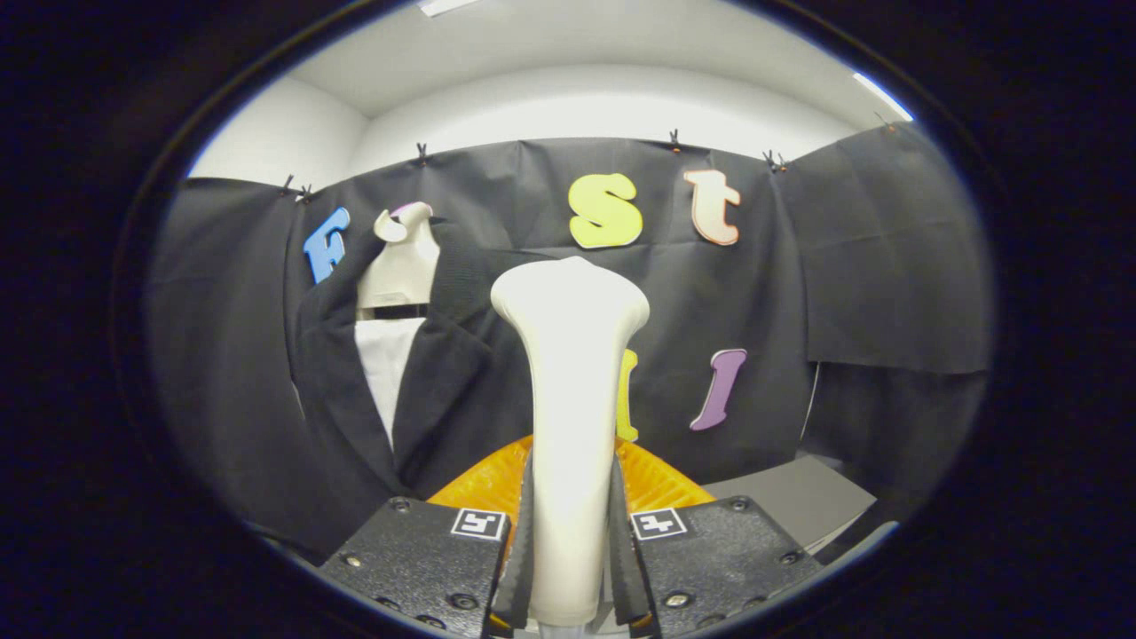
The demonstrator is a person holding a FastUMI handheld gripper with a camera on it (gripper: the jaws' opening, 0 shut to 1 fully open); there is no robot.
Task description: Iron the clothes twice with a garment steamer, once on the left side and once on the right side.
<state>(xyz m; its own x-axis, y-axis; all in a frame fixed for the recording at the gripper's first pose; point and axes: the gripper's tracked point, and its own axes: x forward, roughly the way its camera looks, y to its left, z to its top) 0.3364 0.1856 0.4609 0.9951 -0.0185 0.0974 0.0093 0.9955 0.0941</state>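
Observation:
A white garment steamer (570,399) stands upright between my fingers, its wide head pointing up. My gripper (568,541) is shut on the steamer's handle, both fingers pressing its sides. Beyond and to the left of the steamer, a black jacket (355,390) hangs on a cream mannequin torso (401,266), open at the front over a white shirt panel (388,364). The steamer's head sits to the right of the jacket's lapel and apart from it.
An orange ribbed object (484,484) lies just behind the fingers, under the steamer. A grey table surface (790,497) spreads to the right. Black cloth walls the booth behind and on both sides.

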